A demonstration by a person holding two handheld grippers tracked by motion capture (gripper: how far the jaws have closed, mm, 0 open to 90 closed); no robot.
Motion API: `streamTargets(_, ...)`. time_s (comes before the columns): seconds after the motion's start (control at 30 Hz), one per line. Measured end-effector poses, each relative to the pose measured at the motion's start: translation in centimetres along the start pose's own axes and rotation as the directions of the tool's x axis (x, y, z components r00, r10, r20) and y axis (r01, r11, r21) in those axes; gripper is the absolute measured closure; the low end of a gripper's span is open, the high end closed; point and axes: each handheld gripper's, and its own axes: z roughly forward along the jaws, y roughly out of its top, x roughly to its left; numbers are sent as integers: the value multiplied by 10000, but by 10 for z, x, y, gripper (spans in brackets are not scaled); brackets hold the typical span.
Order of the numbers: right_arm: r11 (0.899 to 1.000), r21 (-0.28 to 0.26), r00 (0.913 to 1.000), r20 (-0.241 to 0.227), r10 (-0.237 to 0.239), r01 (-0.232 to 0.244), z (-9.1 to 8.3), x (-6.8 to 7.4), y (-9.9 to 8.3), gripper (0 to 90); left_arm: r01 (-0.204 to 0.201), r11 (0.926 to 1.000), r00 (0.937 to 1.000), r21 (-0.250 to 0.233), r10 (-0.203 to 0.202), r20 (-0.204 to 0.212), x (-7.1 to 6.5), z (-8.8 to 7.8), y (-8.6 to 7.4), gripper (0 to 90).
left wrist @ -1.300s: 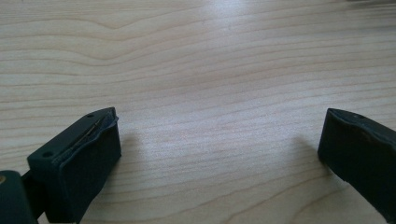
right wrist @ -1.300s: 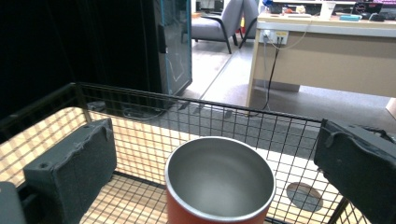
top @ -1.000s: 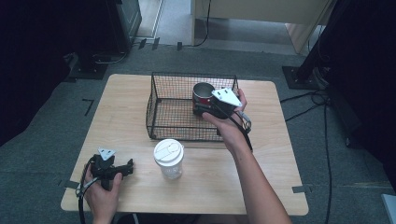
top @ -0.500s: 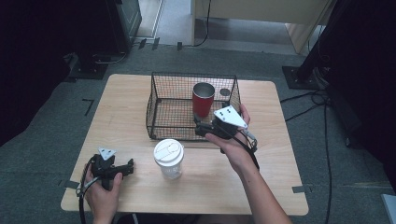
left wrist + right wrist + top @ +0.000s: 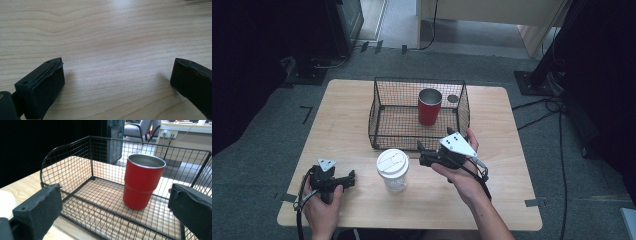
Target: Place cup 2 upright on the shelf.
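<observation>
The white-lidded cup [image 5: 393, 170] is stood upright on the surface [image 5: 512, 150], its long axis vertical, between the two grippers. It is found just to the left of the right gripper [image 5: 421, 153], whose spread, empty jaws are pointed toward it, with only a small gap left. From the left gripper [image 5: 350, 178], also spread and empty and rested low on the surface, the cup is placed to the right, a little farther off. The right gripper is therefore judged the nearer one for a sideways grasp. The red cup [image 5: 142, 181] is seen ahead of the right gripper, upright inside the wire basket [image 5: 75, 145].
</observation>
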Motion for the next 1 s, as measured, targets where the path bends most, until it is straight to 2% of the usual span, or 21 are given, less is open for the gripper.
streamTargets(0.23, 9999, 88, 10000, -28, -69, 69, -7, 3, -12, 0, 0, 10000, 10000, -9, 0, -5, 0, 0, 0, 0)
streamTargets(0.27, 9999, 99, 10000, -45, -35, 36, -8, 4, -13, 0, 2, 10000, 10000, -12, -2, -5, 0, 0, 0, 0)
streamTargets(0.3, 9996, 151, 9997, -138, 221, -218, -11, 5, -16, 0, 0, 10000, 10000, -11, 0, -5, 0, 0, 0, 0)
streamTargets(0.37, 9994, 182, 9994, -196, 282, -279, -12, 6, -18, 0, 2, 10000, 10000, -14, -2, -6, 0, 0, 0, 0)
streamTargets(1.0, 9993, 283, 9991, -351, 242, -232, -38, 19, -44, 0, 0, 10000, 10000, -25, 0, -6, 0, 0, 0, 0)
